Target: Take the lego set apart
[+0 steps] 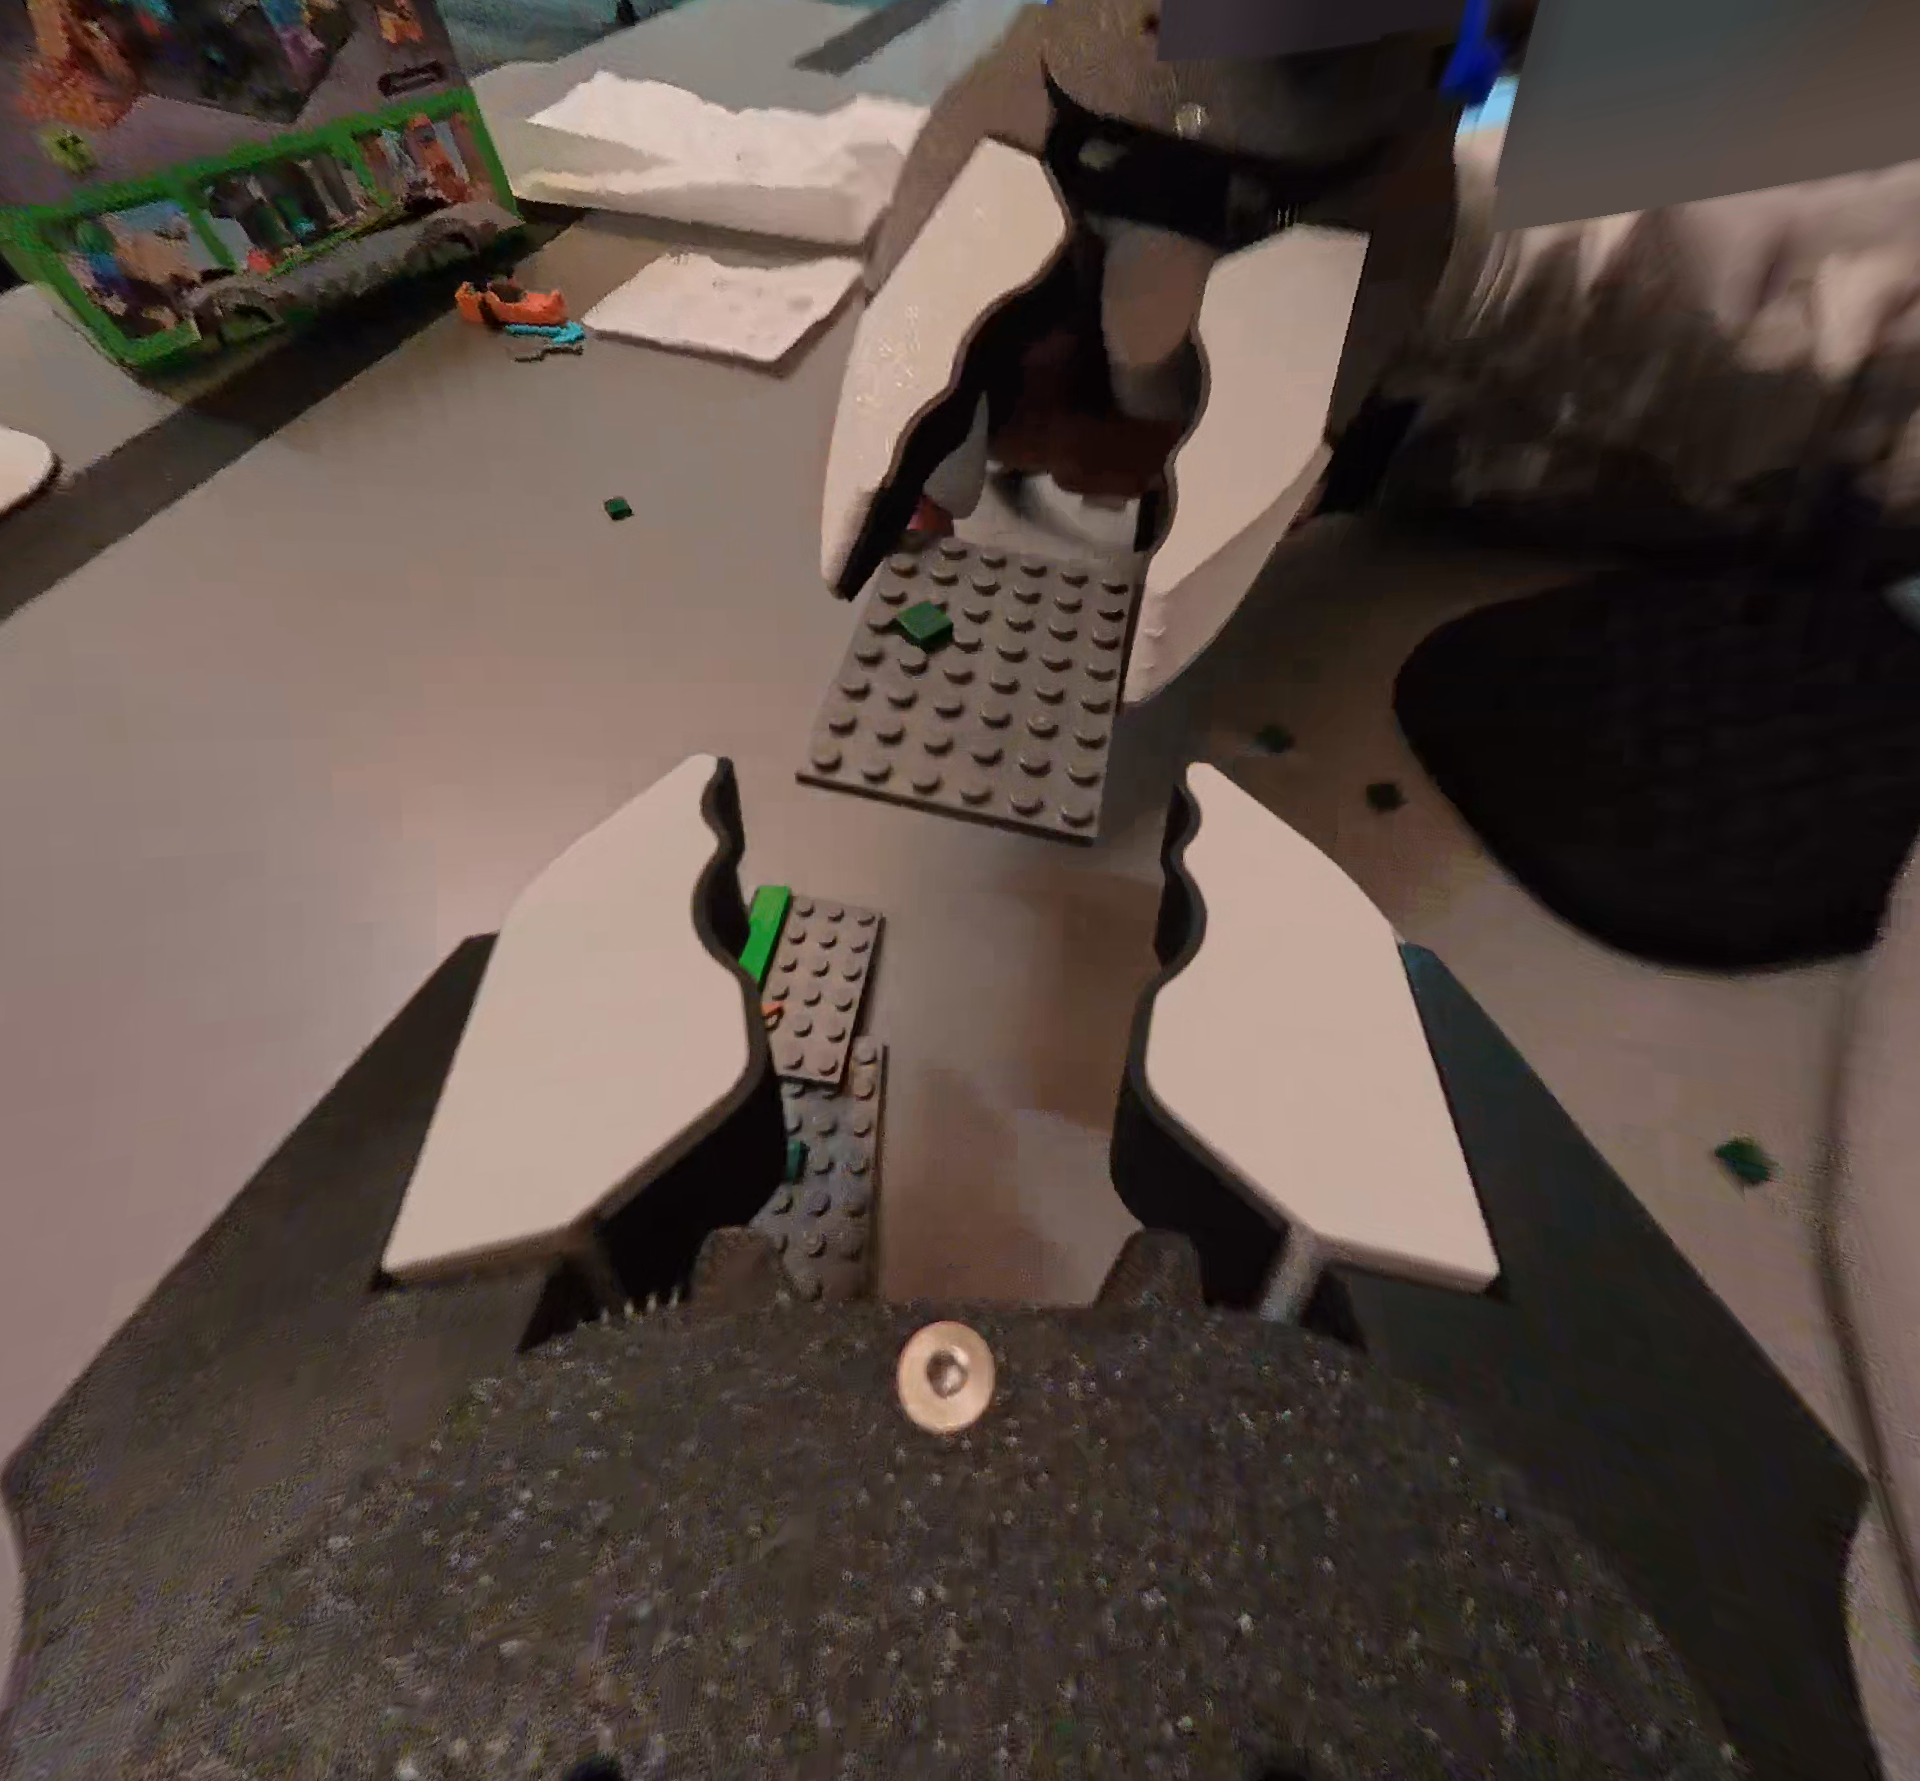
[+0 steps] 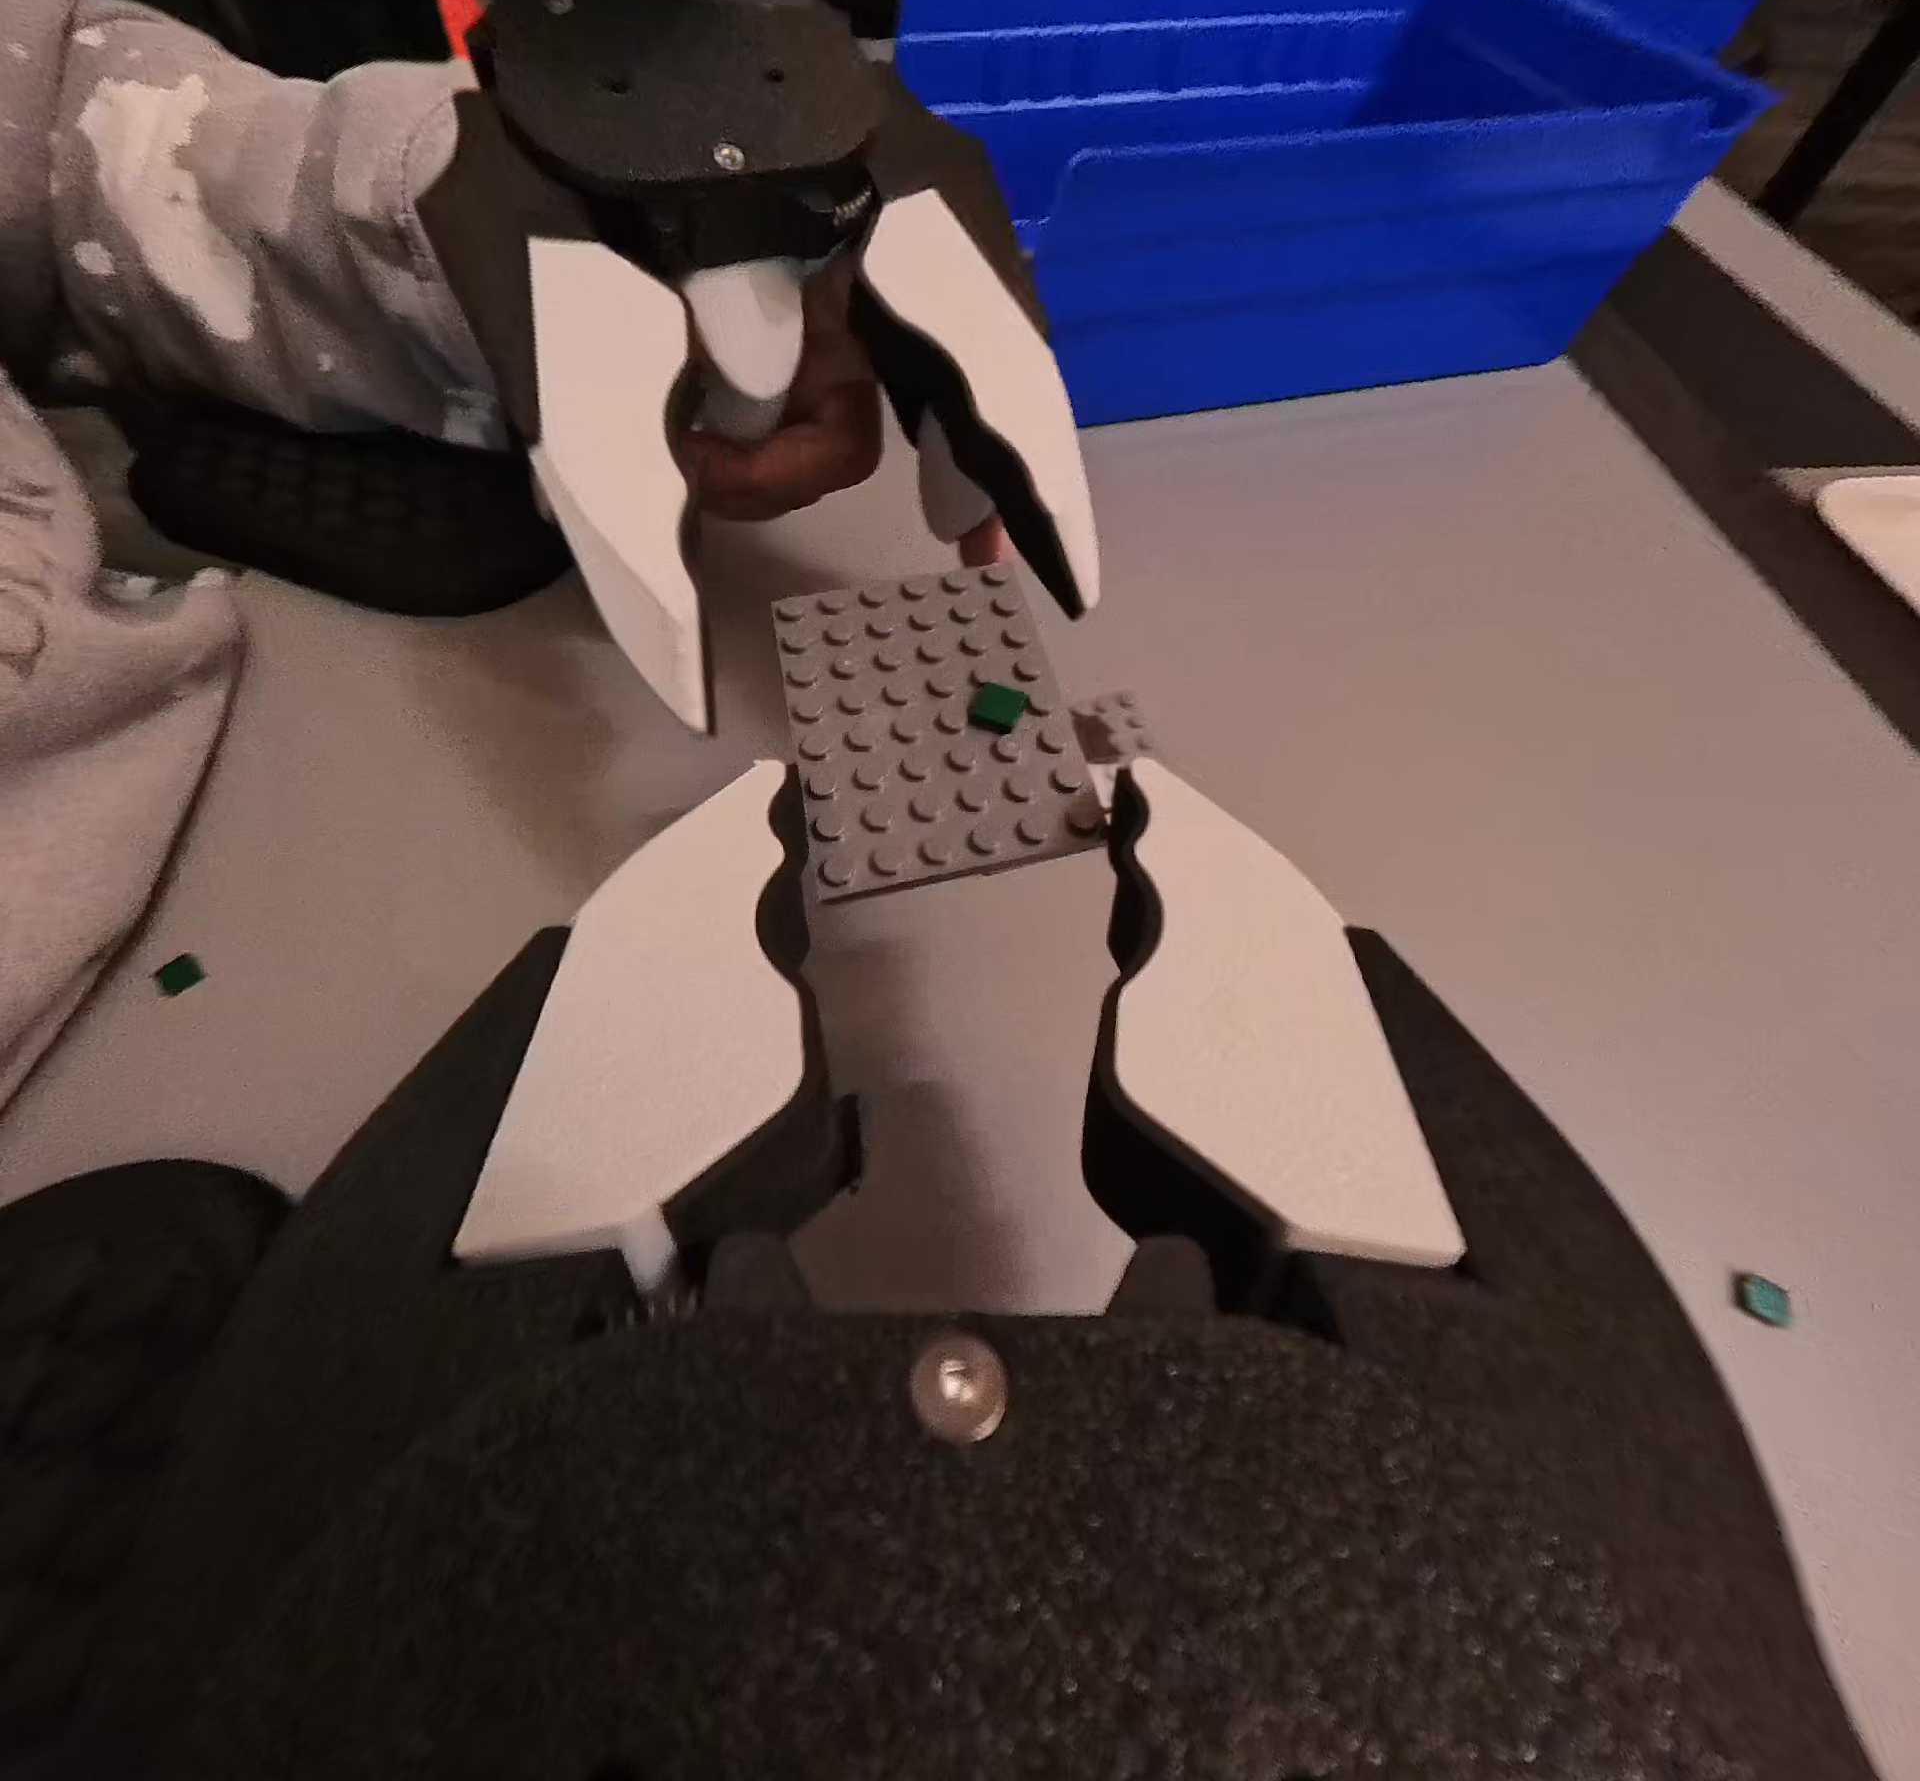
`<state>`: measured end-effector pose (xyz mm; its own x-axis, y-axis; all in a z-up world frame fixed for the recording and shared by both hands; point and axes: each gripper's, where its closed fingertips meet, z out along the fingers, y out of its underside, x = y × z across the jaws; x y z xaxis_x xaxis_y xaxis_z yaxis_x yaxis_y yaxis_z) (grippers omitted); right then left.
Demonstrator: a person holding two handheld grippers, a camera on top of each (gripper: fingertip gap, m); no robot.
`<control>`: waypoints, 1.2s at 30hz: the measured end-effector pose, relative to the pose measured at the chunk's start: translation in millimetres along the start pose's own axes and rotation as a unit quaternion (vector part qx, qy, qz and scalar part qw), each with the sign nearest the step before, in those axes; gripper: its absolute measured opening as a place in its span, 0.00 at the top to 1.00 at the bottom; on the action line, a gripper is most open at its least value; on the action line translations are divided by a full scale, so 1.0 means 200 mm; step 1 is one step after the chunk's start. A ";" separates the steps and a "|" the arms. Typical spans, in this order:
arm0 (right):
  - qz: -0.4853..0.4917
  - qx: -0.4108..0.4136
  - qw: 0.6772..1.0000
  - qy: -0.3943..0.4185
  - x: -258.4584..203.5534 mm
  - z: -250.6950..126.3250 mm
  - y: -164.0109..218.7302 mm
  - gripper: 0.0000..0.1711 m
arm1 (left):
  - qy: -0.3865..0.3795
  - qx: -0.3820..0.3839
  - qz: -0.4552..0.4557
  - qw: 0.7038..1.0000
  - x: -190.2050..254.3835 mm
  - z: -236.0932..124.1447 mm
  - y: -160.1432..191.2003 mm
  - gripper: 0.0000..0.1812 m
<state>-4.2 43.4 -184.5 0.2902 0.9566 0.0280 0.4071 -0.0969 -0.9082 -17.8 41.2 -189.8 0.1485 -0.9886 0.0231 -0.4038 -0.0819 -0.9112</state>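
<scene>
Left gripper (image 1: 945,786) wide apart, empty | right gripper (image 2: 951,786) apart round near edge of flat grey studded plate (image 2: 925,734), likely steadying | 1 small green square tile (image 2: 998,705) left to pull.

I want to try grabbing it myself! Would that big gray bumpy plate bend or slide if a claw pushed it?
The gray baseplate looks thin, flat and rigid, so it probably won't flop. It lies flat on the smooth table, so a sideways push would likely slide it. The small green tile on it might pop off.
</scene>
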 end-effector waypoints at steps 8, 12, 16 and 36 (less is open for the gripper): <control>-0.003 -0.011 1.000 -0.025 -0.05 0.01 0.02 0.67 | -0.017 -0.016 0.069 0.997 0.04 0.01 0.00 0.69; -0.013 -0.008 1.000 0.017 0.02 -0.05 0.01 0.67 | -0.048 -0.019 0.085 0.995 -0.02 -0.04 -0.01 0.69; 0.010 0.025 0.998 0.052 0.09 -0.16 0.01 0.68 | -0.139 0.000 0.086 0.987 -0.21 -0.27 -0.09 0.69; 0.001 0.022 0.997 0.068 0.04 -0.14 0.06 0.76 | -0.391 -0.111 -0.098 0.909 -0.94 -1.05 0.47 0.69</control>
<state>26.8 43.0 -182.8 0.4075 0.9097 0.0802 0.3692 -0.0837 -0.9256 -272.7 192.6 -193.9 0.7976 -0.5683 -0.2023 -0.4602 -0.3564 -0.8131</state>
